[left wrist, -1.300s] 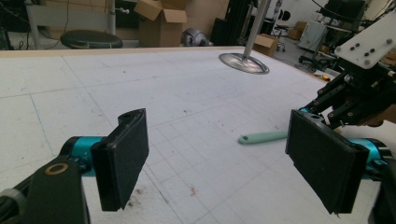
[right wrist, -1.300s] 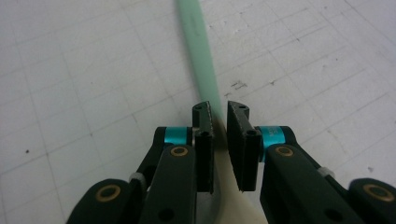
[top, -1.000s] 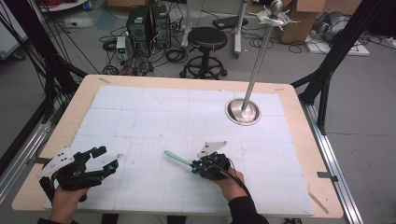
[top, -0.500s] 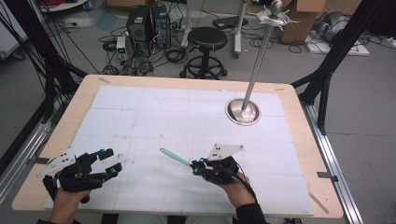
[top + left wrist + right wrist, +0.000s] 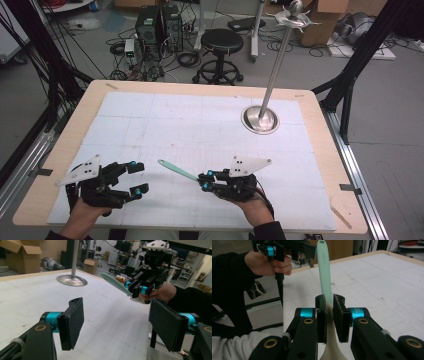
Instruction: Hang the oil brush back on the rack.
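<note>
The right gripper (image 5: 329, 317) has its two pads clamped on the neck of a long utensil (image 5: 323, 270), where the pale cream end gives way to the mint-green handle. That handle runs straight out past the fingertips, and its rounded tip has a small hole. In the high view the same utensil (image 5: 177, 170) sticks out from the right gripper (image 5: 206, 181) toward the left gripper (image 5: 136, 177), lifted clear of the white mat (image 5: 200, 125).

The left gripper (image 5: 117, 322) holds nothing. Its jaws stand wide, having just narrowed a little, with only bare mat between the pads (image 5: 75, 322). The green handle (image 5: 115, 285) hangs beyond and above those pads, pointing toward them but well apart.

The step in hand looks like a hand-over, or a two-handed hold of the utensil: one gripper presents it and the other lines up to take the free end. The next move would call for the left gripper to rise and advance until the handle lies between its pads, then close on it squarely before the right lets go.

Far beyond both sets of fingers, a metal stand (image 5: 260, 119) with a round base rises from the mat's far right part.
</note>
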